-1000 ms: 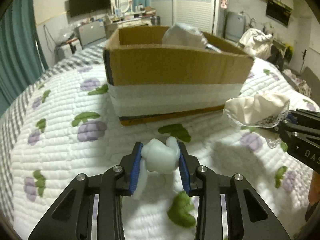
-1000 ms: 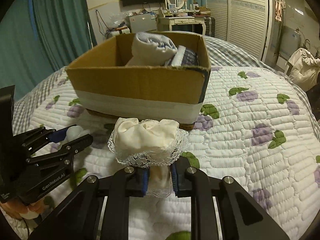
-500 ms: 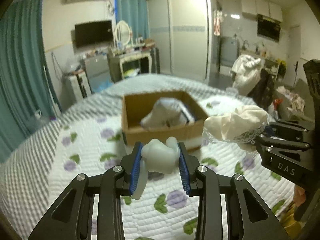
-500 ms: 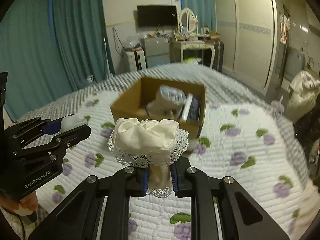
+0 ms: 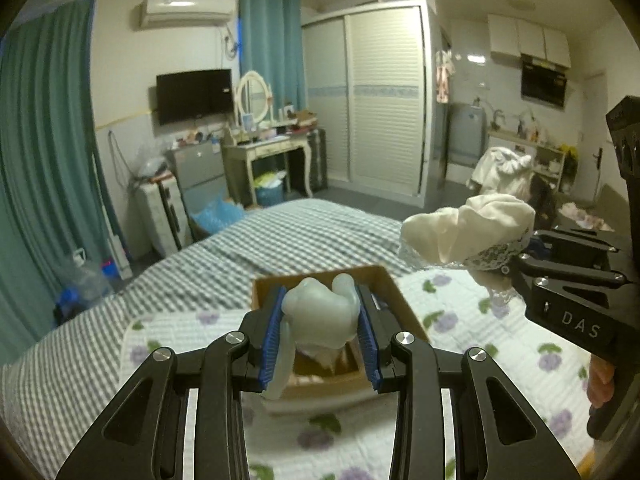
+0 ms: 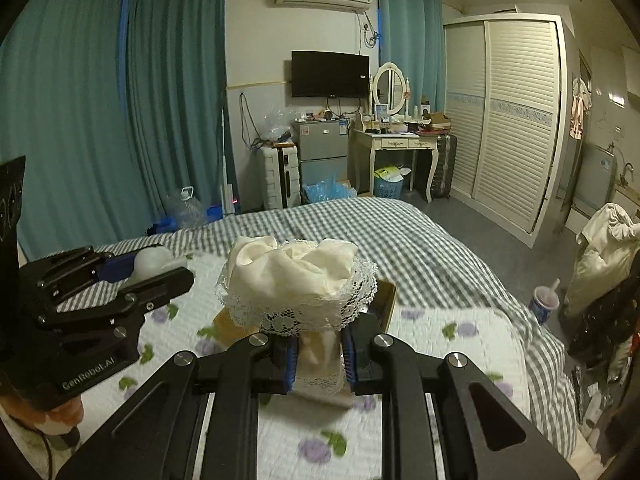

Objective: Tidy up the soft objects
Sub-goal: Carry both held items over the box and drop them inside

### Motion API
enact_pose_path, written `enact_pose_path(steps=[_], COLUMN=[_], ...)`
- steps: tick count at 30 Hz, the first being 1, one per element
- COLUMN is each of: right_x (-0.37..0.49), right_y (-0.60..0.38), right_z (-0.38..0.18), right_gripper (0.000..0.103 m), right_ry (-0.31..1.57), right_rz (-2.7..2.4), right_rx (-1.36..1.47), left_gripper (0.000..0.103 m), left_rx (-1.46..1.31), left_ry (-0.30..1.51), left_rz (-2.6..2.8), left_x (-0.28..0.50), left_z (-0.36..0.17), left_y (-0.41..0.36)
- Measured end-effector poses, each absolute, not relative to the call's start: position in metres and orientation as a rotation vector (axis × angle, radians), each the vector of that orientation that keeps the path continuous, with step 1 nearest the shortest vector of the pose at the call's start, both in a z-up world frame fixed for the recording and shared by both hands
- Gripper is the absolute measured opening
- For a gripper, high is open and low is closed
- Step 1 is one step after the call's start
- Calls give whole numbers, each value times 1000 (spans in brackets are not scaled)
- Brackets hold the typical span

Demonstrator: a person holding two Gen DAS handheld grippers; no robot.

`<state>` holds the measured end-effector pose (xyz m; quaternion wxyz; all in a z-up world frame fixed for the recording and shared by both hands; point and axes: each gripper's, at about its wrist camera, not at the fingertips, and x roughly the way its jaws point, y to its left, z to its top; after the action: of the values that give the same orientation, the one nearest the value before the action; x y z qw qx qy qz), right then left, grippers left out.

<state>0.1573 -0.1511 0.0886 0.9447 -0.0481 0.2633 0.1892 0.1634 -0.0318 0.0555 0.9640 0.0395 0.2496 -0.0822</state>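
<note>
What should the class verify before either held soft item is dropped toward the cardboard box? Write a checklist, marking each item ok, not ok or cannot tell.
1. Left tool is shut on the pale rounded soft toy: ok.
2. Right tool is shut on the cream lace-trimmed cloth bundle: ok.
3. Open brown cardboard box lies below and ahead of the left tool: ok.
4. Room left inside the box: cannot tell, the toy hides most of the interior.
5. Right tool is over the box opening: cannot tell, the bundle hides it.
6. The two tools are apart, not touching: ok.
</note>
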Motion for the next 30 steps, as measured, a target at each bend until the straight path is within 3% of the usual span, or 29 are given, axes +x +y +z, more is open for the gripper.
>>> enact_pose_path(steps=[11,19,21,22,23,24,25,26,30], right_x=[309,370,374,374,374,373,372,369,353], right_y=[-124,-116,-117,-119,-120,-119,-120,-123,-138], right_z=[21,-51,-58,-61,-62,-62,-60,-57,-33], right_gripper=[17,17,18,23,27,40,55,61,64], right_ry=[680,818,828,830,840,842,833,822,796], right_rz=[396,411,422,421,414,406,390,375,357], right_rx=[-125,-144,-134,-126,-125,-127,-124,-111,-40], left_gripper=[34,35,40,42,52,68,76,85,85], left_rx=[90,114,141,147,155,163,169,175,159], left_ry=[640,710,688,684,683,682,679,666,654], left_rz=[-113,-123,-117,-120,-115,-102,-88,-73,-82], left_x=[266,281,277,277,275,274,276,272,256], left_z=[-23,-68,-67,-66,-65,-63,-62,-58,-36], left_y=[-29,-32,-36,-38,-39,-40,-43,-44,-44])
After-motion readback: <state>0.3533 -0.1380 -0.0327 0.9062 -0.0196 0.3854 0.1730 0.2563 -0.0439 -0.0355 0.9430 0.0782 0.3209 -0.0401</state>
